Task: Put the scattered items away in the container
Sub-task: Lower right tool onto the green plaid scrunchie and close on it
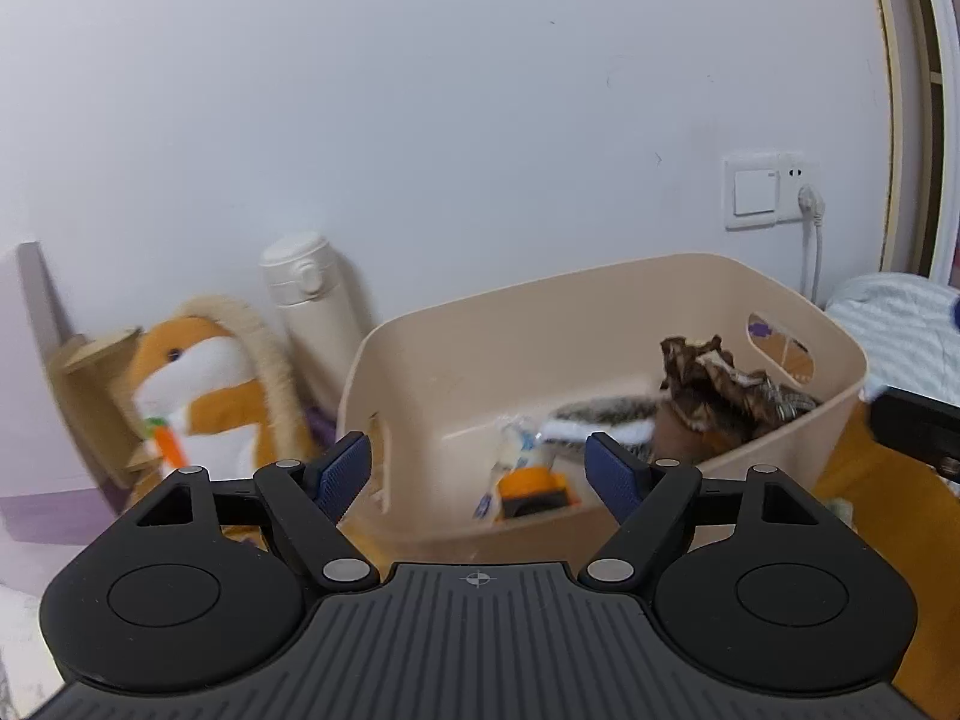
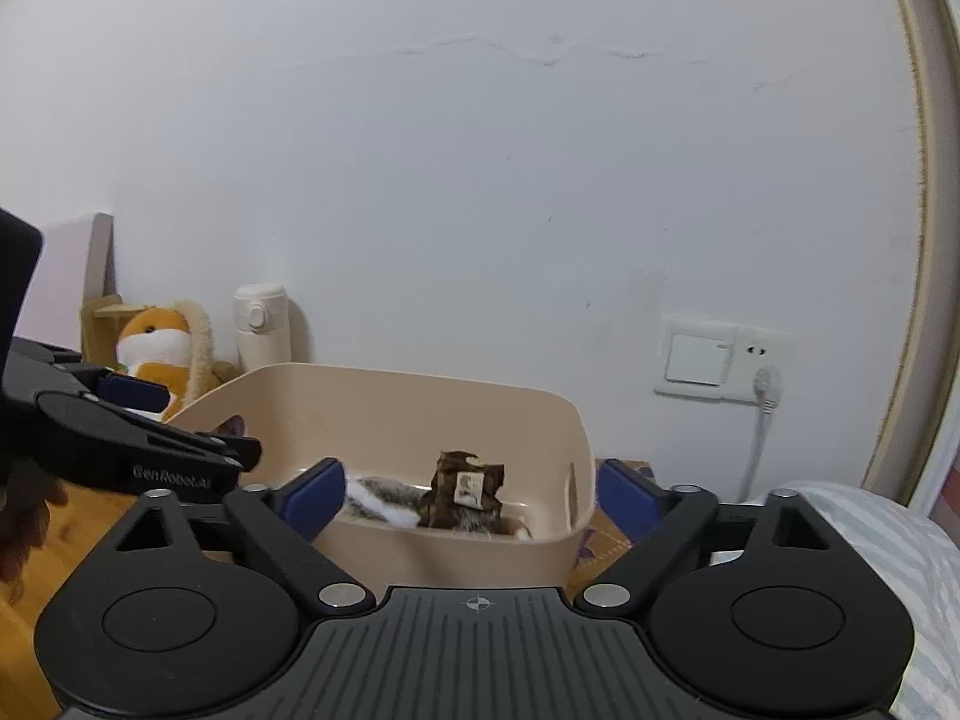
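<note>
Beige bin [image 1: 600,324] on the wooden desk [image 2: 36,546], holding a brown fabric piece [image 1: 714,384] and an orange-capped tube [image 1: 528,480]. Left gripper [image 1: 480,468] and right gripper [image 2: 468,495], both near the bin, stand released and empty. Behind the bin: a bottle [image 1: 312,300] and plush toy [image 1: 198,384].

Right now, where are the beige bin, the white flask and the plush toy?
beige bin [image 1: 600,312], left wrist view, on its far inner wall.
white flask [image 2: 259,330], right wrist view, on its body just below the lid.
plush toy [image 1: 204,372], left wrist view, on its white chest.
</note>
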Action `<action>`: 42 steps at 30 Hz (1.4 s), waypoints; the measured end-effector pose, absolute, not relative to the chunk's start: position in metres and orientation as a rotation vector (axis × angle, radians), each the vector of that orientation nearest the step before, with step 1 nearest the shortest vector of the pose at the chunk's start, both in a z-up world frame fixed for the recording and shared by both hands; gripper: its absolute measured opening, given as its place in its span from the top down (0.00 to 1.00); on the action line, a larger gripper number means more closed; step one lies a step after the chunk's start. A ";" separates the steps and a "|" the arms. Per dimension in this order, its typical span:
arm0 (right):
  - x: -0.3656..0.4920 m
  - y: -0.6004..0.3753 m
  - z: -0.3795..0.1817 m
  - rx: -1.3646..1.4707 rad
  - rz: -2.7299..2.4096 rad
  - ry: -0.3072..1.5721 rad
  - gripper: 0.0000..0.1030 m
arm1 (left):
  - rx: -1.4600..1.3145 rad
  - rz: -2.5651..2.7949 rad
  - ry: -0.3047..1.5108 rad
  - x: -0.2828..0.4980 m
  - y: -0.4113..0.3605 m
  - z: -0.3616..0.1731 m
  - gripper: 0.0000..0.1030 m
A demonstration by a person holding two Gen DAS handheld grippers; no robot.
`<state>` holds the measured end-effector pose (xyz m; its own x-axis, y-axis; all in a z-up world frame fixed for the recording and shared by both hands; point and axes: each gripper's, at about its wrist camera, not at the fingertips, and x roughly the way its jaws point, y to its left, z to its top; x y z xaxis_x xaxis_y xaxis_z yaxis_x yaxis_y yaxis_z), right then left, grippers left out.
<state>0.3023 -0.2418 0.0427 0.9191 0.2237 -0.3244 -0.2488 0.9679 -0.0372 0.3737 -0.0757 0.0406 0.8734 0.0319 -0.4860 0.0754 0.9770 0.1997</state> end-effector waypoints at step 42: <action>0.235 -0.275 -0.042 -0.090 0.158 0.556 0.00 | 0.164 0.048 0.523 0.263 0.010 -0.046 0.17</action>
<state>0.2354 -0.2751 -0.0422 0.8377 0.1251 -0.5316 -0.1734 0.9840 -0.0418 0.2628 0.0096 -0.0460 0.8655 0.0877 -0.4932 -0.0041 0.9858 0.1682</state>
